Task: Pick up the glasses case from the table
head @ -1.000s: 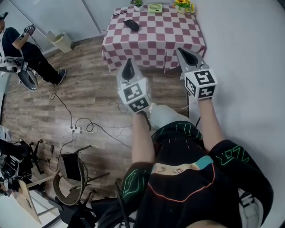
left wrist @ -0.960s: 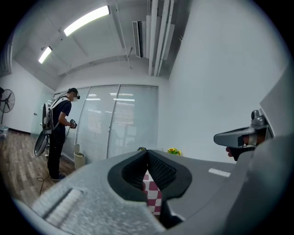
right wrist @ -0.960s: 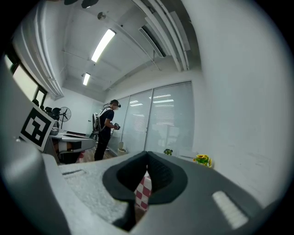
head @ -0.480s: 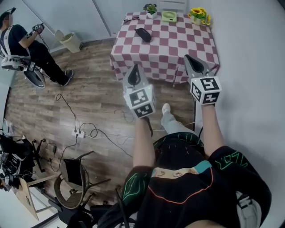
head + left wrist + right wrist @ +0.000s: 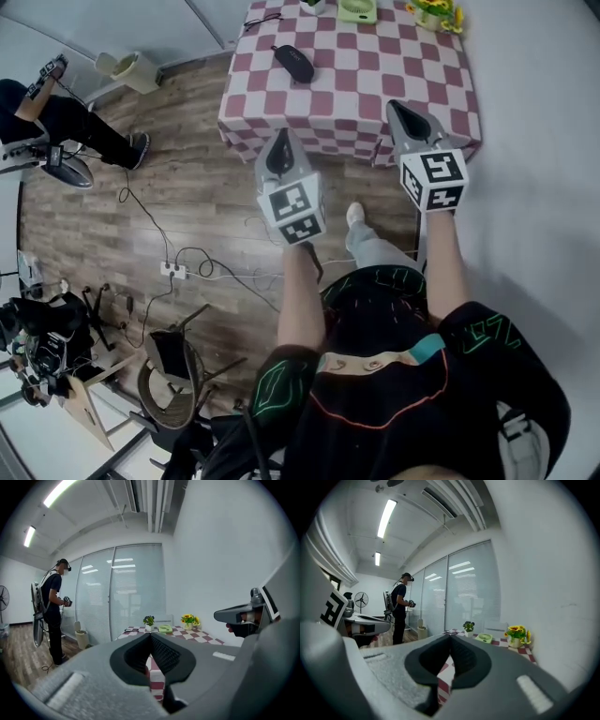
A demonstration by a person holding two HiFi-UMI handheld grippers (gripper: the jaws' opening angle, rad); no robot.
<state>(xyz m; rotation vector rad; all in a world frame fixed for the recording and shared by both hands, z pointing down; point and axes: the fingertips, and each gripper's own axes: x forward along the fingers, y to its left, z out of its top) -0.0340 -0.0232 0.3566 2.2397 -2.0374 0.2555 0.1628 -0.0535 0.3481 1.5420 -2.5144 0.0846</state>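
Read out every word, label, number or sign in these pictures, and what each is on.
No readable words or numbers anywhere.
The cube on the left gripper: black-and-white square code, no letters.
The cube on the right gripper: same kind of code, no letters.
The green print on the person's shirt: not legible as text.

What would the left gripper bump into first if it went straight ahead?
The left gripper would probably meet the checkered tablecloth at the table's near edge, though depth is unclear. The glasses case lies farther back.
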